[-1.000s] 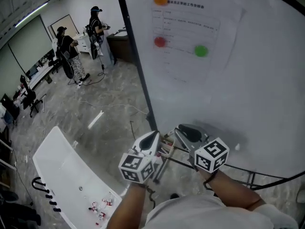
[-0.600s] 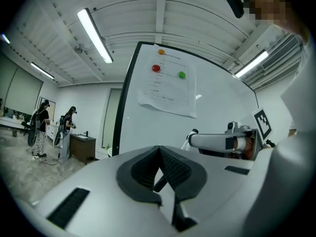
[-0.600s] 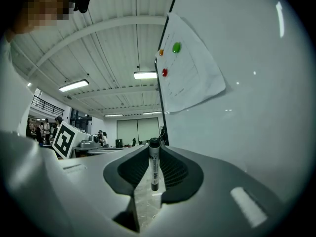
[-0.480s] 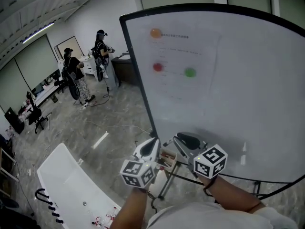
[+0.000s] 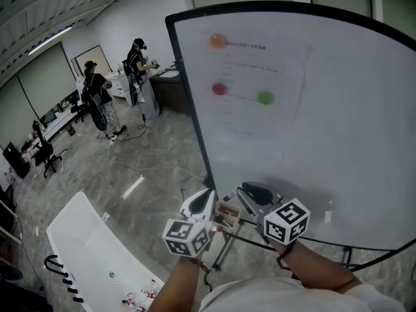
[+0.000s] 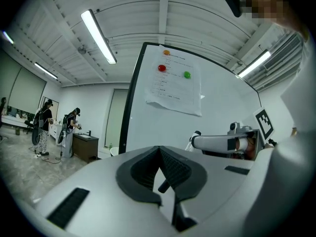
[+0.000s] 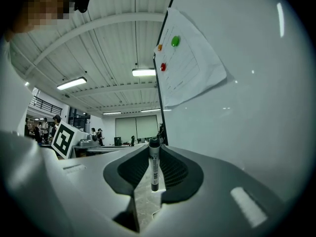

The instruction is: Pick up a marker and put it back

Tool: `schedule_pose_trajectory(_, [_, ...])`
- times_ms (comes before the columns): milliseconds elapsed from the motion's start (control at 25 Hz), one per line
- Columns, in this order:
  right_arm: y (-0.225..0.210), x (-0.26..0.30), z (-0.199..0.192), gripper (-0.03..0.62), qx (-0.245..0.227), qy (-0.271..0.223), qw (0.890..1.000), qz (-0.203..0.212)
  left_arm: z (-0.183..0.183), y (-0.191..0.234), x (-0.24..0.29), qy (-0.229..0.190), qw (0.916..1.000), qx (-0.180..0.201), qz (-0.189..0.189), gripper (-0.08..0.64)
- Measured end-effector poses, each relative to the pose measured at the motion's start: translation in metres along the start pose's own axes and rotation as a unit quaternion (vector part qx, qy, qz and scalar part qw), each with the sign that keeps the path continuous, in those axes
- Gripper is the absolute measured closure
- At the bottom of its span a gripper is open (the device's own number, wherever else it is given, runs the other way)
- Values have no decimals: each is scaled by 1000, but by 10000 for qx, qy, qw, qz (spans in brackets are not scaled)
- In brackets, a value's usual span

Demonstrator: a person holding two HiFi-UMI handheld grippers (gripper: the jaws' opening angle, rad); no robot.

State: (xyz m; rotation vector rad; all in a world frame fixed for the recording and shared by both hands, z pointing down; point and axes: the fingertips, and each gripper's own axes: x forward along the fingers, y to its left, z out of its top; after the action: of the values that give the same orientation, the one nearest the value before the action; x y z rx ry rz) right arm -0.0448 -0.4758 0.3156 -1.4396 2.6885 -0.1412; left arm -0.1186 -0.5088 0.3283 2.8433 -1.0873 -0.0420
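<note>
Between right gripper (image 7: 151,151) jaws: slim white black-capped marker (image 7: 154,168), clamped tight, long axis along jaws
left gripper (image 6: 161,155): pinched shut, empty

- Floor (image 5: 149,155): grey and marbled. Loose cables (image 5: 156,169) trail over it, an office chair (image 5: 44,156) stands at the left, and two people (image 5: 97,99) stand far back.
- White table (image 5: 84,239), lower left: small red-and-white bits (image 5: 136,296) lie at its near end, with black hooks (image 5: 62,272) along its edge.
- Whiteboard (image 5: 338,109): a paper sheet (image 5: 260,77) is pinned on it by orange (image 5: 217,41), red (image 5: 219,89) and green (image 5: 265,98) magnets.
</note>
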Motion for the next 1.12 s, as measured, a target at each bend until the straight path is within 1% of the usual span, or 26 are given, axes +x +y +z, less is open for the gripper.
schedule_pose_trajectory(160, [-6,9,-27,525,145,256,9996,-50,-18,8,-2,126,9999,-62,38,555])
schedule_pose_trajectory(400, [-17,27,-87,525,354,795,9962,-87,-48,28,0,236,9993,-242,171,555])
schedule_pose_trajectory(560, [-29,36,-129,525,535,1156,9917,-160,-64,36,2,298,9988,-321,211,555])
schedule_pose_trajectory(840, [-44,44,-180,525,758,1564,9845,-238,-100,51,5,508,9973,-462,277,555])
schedule_pose_trajectory(1000, [-60,65,-215,525,815,1875,9786,-238,-127,75,20,669,9955,-609,275,555])
schedule_pose_trajectory(1120, [-73,78,-244,525,986,2101,9724,-236,-146,88,29,794,9947,-600,272,555])
